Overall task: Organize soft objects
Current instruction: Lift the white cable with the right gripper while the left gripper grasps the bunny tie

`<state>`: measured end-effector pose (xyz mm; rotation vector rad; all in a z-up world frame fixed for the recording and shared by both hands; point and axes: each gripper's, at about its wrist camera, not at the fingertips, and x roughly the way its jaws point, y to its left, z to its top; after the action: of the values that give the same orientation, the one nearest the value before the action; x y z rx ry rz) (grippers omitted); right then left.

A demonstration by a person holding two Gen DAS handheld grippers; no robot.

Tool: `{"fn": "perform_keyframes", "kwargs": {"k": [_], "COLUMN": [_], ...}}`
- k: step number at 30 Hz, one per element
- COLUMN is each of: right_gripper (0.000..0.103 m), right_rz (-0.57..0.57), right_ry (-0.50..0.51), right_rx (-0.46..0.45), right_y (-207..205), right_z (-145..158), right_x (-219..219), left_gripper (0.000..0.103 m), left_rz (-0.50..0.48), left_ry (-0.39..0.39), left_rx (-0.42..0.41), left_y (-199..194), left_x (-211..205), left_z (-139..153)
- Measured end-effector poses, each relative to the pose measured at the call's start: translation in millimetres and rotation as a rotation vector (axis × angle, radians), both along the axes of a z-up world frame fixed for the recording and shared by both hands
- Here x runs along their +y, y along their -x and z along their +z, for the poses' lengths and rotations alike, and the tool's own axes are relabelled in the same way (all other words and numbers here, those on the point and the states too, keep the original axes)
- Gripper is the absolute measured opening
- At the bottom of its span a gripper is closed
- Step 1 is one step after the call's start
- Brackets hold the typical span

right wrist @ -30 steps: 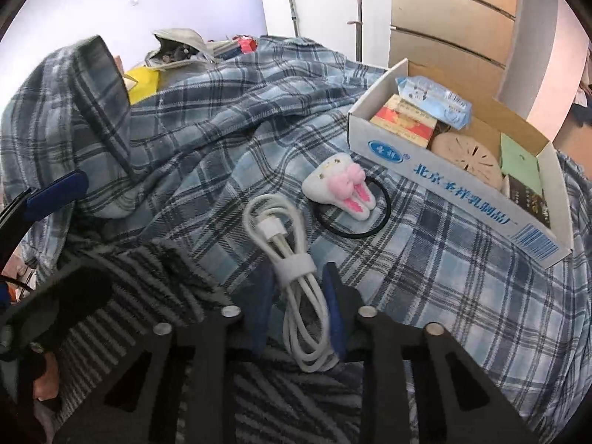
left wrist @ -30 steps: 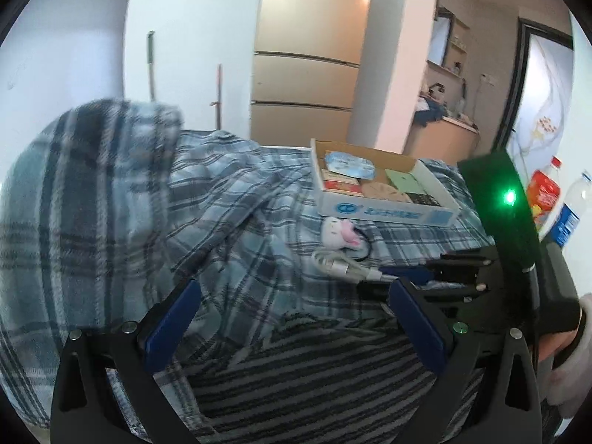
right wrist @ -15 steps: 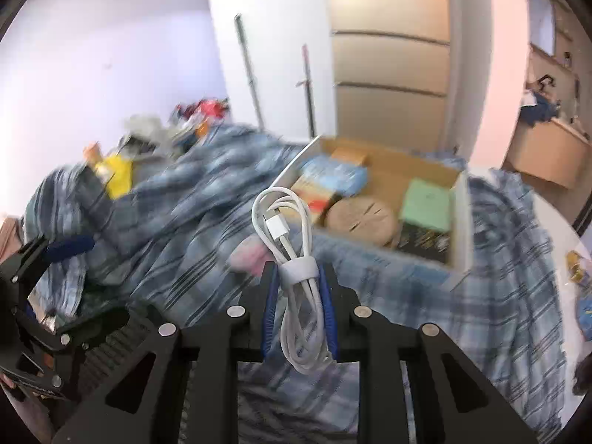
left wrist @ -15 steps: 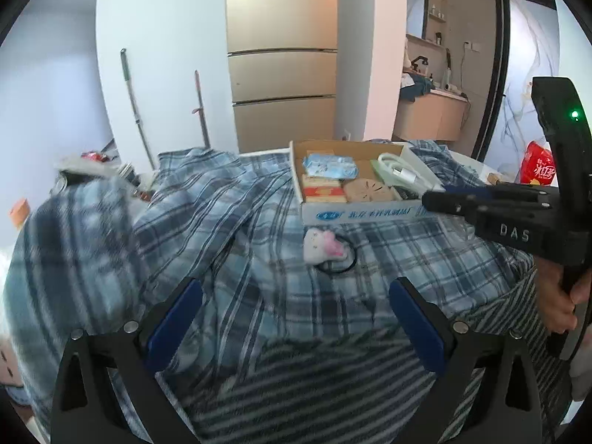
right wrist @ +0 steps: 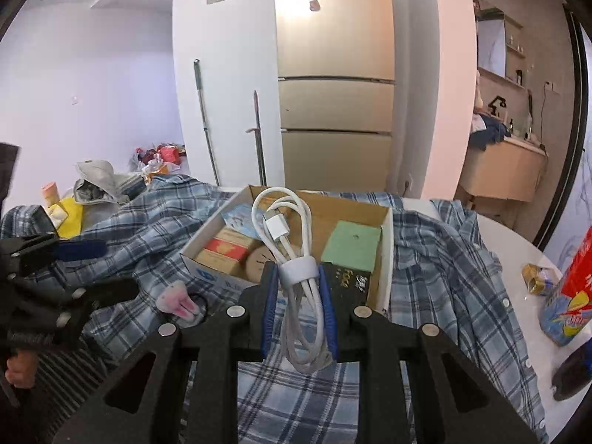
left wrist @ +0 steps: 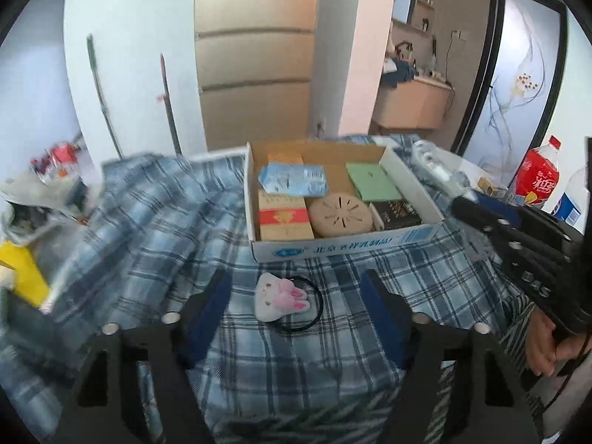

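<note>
— What writing can you actually read?

— The cardboard box point(left wrist: 344, 248) has blue Chinese characters and an oval logo on its white front wall, too small to spell out. The dark packet point(right wrist: 349, 281) inside shows gold lettering, something like "Face". The right hand-held gripper's point(right wrist: 298, 296) black body reads "DAS" in the left wrist view. The red bottle point(left wrist: 538, 181) has white characters on its label.

— And the grippers?

— The right one is clenched on the coiled white charging cable point(right wrist: 292, 244), pads pressing at its white strap, held up in front of the box. The left hand-held gripper point(left wrist: 296, 296) is closing, pads not touching anything; the plush bunny hair tie point(left wrist: 279, 296) lies between them on the plaid shirt point(left wrist: 148, 229), just in front of the box.

— Anything hard to see?

— The shirt's left side is blurred, and the hair tie's black loop point(left wrist: 314, 307) is partly hidden under the bunny.
</note>
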<state>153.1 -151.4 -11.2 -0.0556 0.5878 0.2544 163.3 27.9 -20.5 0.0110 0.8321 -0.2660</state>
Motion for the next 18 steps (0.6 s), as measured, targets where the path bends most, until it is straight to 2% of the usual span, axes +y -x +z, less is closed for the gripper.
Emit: {"fn": "perform_keyframes", "kwargs": {"k": [2, 4, 7, 12, 18], "right_gripper": [0.022, 0.022, 0.022, 0.022, 0.022], "right_rz": [0.005, 0.006, 0.005, 0.012, 0.009], "right_ry": [-0.015, -0.022, -0.011, -0.017, -0.002], "right_rx": [0.007, 0.013, 0.023, 0.075, 0.074], "right_y": [-1.2, -2.1, -2.7, -9.6, -10.6], "right_z": [-2.0, -5.1, -11.6, -21.8, -25.7], "right_x": [-3.5, -4.6, -5.5, -7.4, -5.7], "left_gripper": [0.066, 0.056, 0.051, 0.051, 0.051], "left_rz": [0.002, -0.005, -0.013, -0.007, -0.011], "left_ry": [-0.021, -0.037, -0.038, -0.039, -0.029], "left_rx": [0.032, 0.054, 0.079, 0.078, 0.117], "left_y": [-13.8, -23.3, -36.3, -40.8, -44.0], "left_x": [0.0, -1.3, -1.4, 0.0, 0.6], "left_z": [-11.8, -20.9, -34.2, -49.9, -59.5]}}
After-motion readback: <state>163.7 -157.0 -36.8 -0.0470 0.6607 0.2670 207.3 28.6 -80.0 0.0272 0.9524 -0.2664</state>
